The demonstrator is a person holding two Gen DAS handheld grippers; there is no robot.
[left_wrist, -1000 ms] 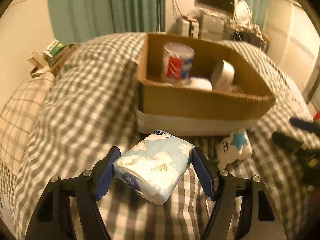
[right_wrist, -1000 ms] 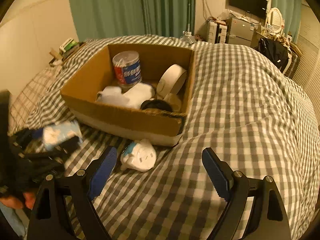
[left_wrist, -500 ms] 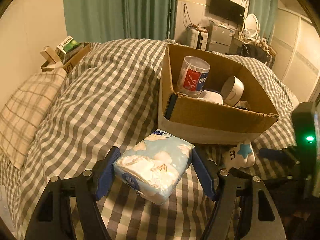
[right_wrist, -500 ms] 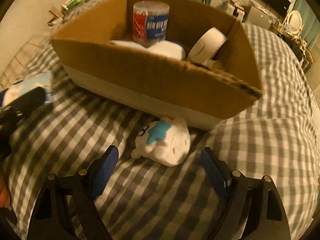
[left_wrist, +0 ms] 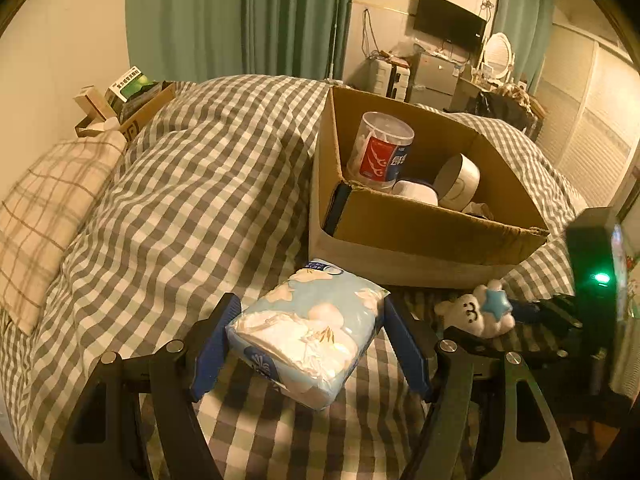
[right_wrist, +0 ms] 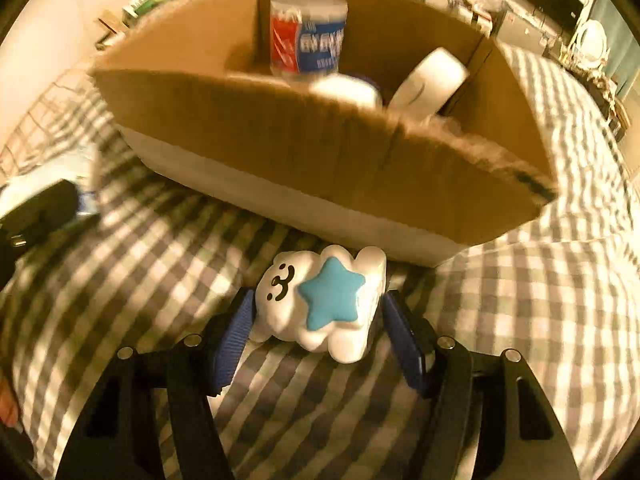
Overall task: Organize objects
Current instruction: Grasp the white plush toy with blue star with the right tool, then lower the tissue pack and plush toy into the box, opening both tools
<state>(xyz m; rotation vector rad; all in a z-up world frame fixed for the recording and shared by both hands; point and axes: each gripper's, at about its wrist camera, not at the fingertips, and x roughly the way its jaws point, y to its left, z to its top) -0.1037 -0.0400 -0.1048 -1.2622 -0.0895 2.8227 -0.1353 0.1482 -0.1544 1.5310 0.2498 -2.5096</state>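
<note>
My left gripper (left_wrist: 308, 344) is shut on a light-blue tissue pack (left_wrist: 308, 332) and holds it above the checked bedspread (left_wrist: 180, 208), in front of an open cardboard box (left_wrist: 420, 232). The box holds a clear cotton-swab tub (left_wrist: 380, 152), a white tape roll (left_wrist: 458, 182) and other white items. My right gripper (right_wrist: 316, 320) is around a white cloud toy with a blue star (right_wrist: 320, 304) lying on the bed against the box front (right_wrist: 340, 160); its pads (right_wrist: 236, 332) are close to the toy's sides. The toy also shows in the left wrist view (left_wrist: 480, 312).
A checked pillow (left_wrist: 44, 208) lies at the left. A small box of goods (left_wrist: 128, 100) sits by the wall behind it. Green curtains (left_wrist: 240, 16), a TV (left_wrist: 448, 24) and cluttered furniture stand beyond the bed. The right gripper's body (left_wrist: 592, 280) is at the right in the left wrist view.
My right gripper has moved down and forward to the cloud toy and narrowed around it. My left gripper has kept its hold on the tissue pack and shifted left and back from the box.
</note>
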